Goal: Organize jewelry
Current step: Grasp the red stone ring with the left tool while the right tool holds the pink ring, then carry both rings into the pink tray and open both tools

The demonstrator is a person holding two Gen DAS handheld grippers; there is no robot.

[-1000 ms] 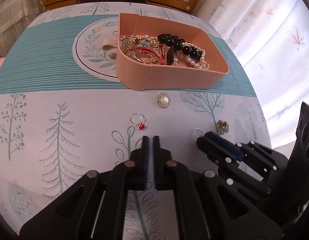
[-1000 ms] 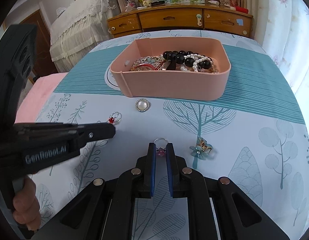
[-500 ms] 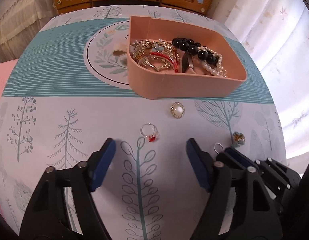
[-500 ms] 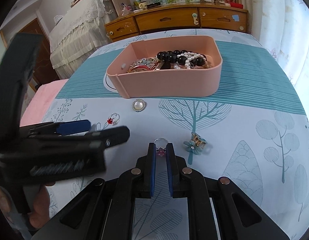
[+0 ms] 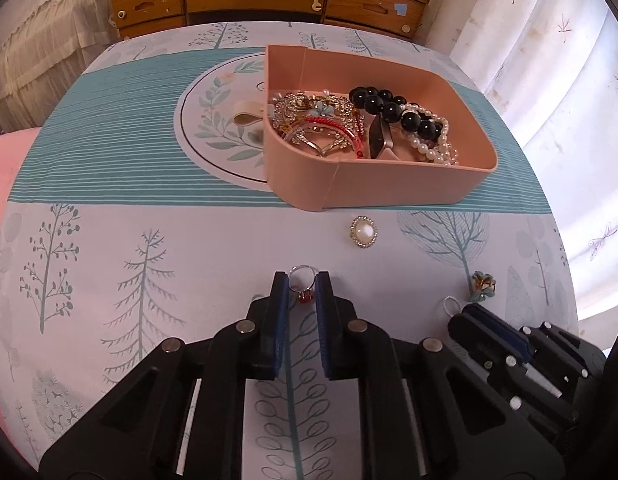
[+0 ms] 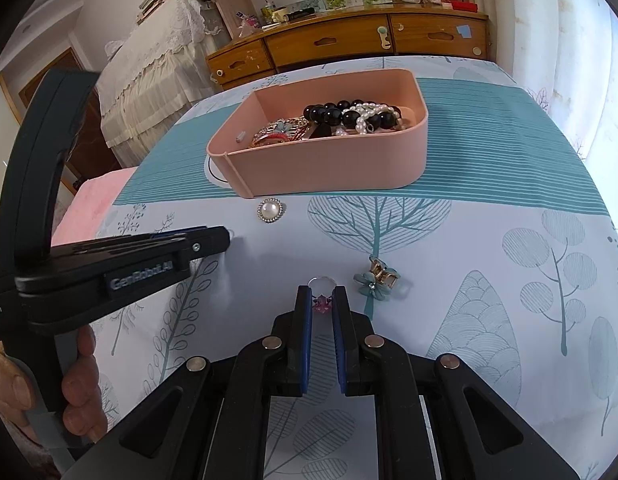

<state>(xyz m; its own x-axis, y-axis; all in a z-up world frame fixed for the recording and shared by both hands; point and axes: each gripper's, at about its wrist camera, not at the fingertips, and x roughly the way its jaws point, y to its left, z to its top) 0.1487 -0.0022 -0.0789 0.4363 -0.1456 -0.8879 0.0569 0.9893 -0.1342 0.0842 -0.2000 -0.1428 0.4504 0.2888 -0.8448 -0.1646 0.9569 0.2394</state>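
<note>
Pink rounded plastic box [image 5: 389,184] well ahead of both sets of jaws, already heaped with round black beads [image 5: 393,108], a string of white pearls [image 5: 433,140] and gold sparkly pieces [image 5: 309,120]. Looked like the home for every loose piece.

Left gripper [image 5: 302,284]: jaws clenched on a small silver ring with a red stone [image 5: 303,290]. Stone tucked between the blue pads [image 5: 283,300], round band poking out past the tips. Pinched from both sides and low against the white tree-print tablecloth [image 5: 149,240], most likely to stop it from slipping when lifted.

Right gripper [image 6: 322,296]: jaws squeezed the same way on a small silver ring with a pink stone [image 6: 323,302], not yet off the cloth as far as could be told.

Left lying loose: a round pearl brooch with a sparkly rim [image 5: 364,232], ahead of the left jaws and just in front of the box wall. Also a blue flower hair clip with a gold clasp [image 6: 377,280], just beside the right jaws on their right.

Seemed about halfway done, with two rings gripped and two pieces waiting. Next, probably a lift and a carry forward over the box rim.
</note>
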